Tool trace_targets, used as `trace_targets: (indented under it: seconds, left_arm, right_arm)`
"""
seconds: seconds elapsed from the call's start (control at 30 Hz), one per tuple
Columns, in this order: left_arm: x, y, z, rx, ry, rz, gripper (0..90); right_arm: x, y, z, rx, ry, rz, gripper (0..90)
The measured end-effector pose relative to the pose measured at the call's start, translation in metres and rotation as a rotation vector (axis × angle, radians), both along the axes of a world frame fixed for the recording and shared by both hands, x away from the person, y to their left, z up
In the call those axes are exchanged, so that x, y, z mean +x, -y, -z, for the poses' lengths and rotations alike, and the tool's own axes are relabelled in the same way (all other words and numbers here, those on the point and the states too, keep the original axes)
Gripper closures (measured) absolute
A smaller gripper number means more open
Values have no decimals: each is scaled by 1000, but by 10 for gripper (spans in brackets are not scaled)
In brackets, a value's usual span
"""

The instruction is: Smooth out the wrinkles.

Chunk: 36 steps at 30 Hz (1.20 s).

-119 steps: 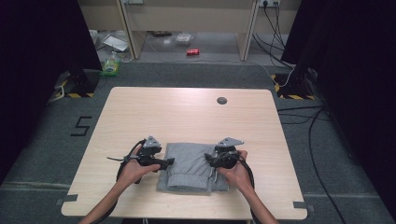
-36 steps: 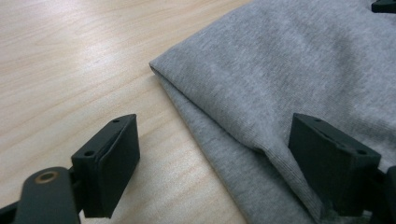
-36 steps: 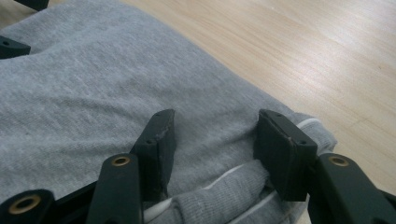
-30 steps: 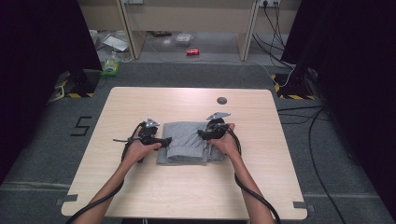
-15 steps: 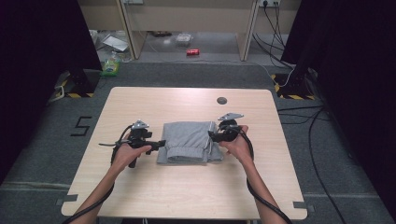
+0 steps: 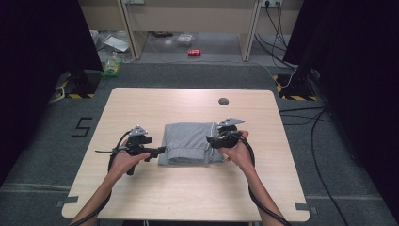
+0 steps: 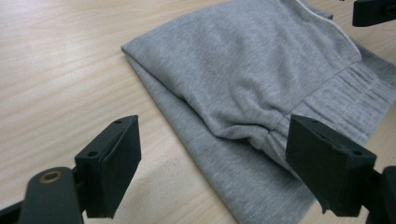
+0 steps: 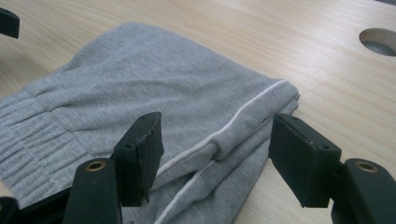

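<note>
A: Two grippers were logged, one per hand. The left gripper point(image 6: 157, 150) stood with its jaws wide apart and nothing between the pads; its tips were just at the left edge of the folded grey garment point(image 6: 190, 148), over bare wood. The right gripper point(image 6: 210, 140) was likewise parted, its jaws having just been opening, with the garment's right edge lying below the gap and neither pad pressing on it.

B: Anything held at all?

A: No. In the left gripper view the pads point(image 7: 114, 161) framed the cloth's point(image 7: 243, 88) corner without contact that I could see. In the right gripper view the pads point(image 8: 140, 151) straddled a white piped seam point(image 8: 243, 114).

B: Containers?

A: None on the table point(image 6: 188, 197). Beyond it, on the floor, lay some litter, including a red can point(image 6: 194, 52) and a green bottle point(image 6: 111, 66); whether either held anything could not be told.

B: State of the garment?

A: One piece, grey jersey, folded into a rough rectangle of several layers, lying flat near the table's middle, between the two hands. A ribbed, gathered band point(image 7: 336, 100) showed along one end, and thin white piping ran along the opposite side.

B: Counts?

A: One garment, two grippers, one table, one round cable hole point(image 6: 223, 101) in the top, well apart from the cloth.
</note>
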<state>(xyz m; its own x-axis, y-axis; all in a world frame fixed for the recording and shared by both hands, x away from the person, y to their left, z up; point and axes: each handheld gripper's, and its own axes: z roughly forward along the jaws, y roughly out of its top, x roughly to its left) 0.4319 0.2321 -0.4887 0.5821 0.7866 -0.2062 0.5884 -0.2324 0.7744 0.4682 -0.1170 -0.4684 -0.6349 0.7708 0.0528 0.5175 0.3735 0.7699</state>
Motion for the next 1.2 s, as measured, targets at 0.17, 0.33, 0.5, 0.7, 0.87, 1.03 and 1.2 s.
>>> trace_targets:
  seconds: [0.17, 0.33, 0.5, 0.7, 0.87, 1.03, 1.2]
  left_arm:
    - [-5, -3, 0, 1, 6, 1, 180]
    - [-14, -2, 1, 3, 11, 14, 179]
    - [-23, 0, 1, 6, 15, 30, 175]
    - [-31, 8, 1, 18, 32, 47, 171]
    - [-45, 14, 5, 30, 32, 80, 169]
    - [-58, 16, 8, 29, 35, 99, 168]
    - [-68, 16, 14, 32, 28, 113, 166]
  right_arm:
    - [-3, 1, -1, 5, -4, 4, 350]
    - [-11, 0, -3, 5, -11, 4, 336]
    - [-21, -2, -3, 2, -20, -3, 307]
    - [-34, -3, -4, -16, -23, -8, 287]
    - [-44, -1, -3, -18, -20, -11, 286]
    - [-56, 0, 0, -23, -21, -22, 278]
    - [-71, 0, 7, -29, -37, -33, 254]
